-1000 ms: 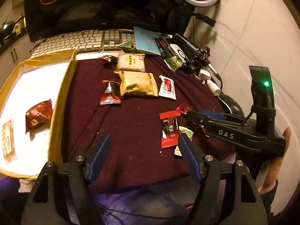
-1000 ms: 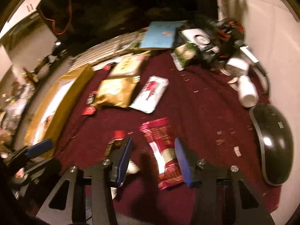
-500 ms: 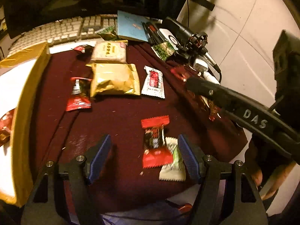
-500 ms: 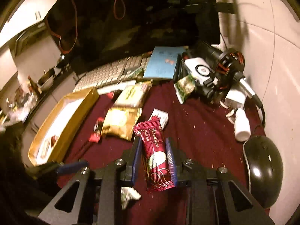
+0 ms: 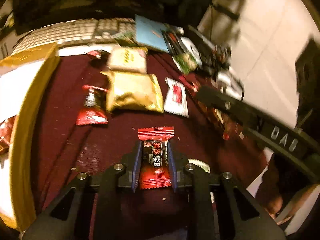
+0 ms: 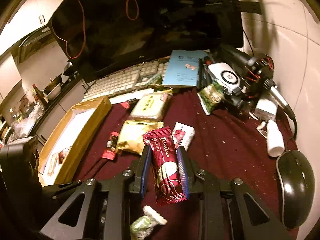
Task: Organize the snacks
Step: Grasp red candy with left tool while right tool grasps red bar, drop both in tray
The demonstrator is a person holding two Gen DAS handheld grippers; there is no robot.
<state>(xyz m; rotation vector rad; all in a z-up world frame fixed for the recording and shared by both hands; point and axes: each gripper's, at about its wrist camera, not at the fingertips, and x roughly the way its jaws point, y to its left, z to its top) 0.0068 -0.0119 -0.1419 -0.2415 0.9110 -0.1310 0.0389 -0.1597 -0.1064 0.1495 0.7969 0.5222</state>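
Note:
My left gripper (image 5: 154, 149) is shut on a small red and black candy packet (image 5: 155, 158) just above the dark red cloth (image 5: 120, 132). My right gripper (image 6: 163, 152) is shut on a maroon wafer bar (image 6: 165, 164) and holds it above the cloth (image 6: 230, 140). A gold box (image 5: 26, 104) with a white floor stands at the left and holds a red packet (image 5: 5, 134); it also shows in the right wrist view (image 6: 80, 132). A gold bag (image 5: 134, 92), a cream pack (image 5: 128, 60), a white sachet (image 5: 177, 98) and a red packet (image 5: 92, 108) lie on the cloth.
A keyboard (image 6: 124, 80), a blue booklet (image 6: 184, 68) and a monitor (image 6: 150, 24) stand behind. A green snack bag (image 6: 211, 96), a charger (image 6: 265, 106), a white bottle (image 6: 275, 140) and a black mouse (image 6: 295, 186) lie at the right. A green-white candy (image 6: 146, 222) lies near the front edge.
My left gripper has moved forward and closed on the red and black candy packet. My right gripper, with the maroon bar in it, has risen and stays shut.

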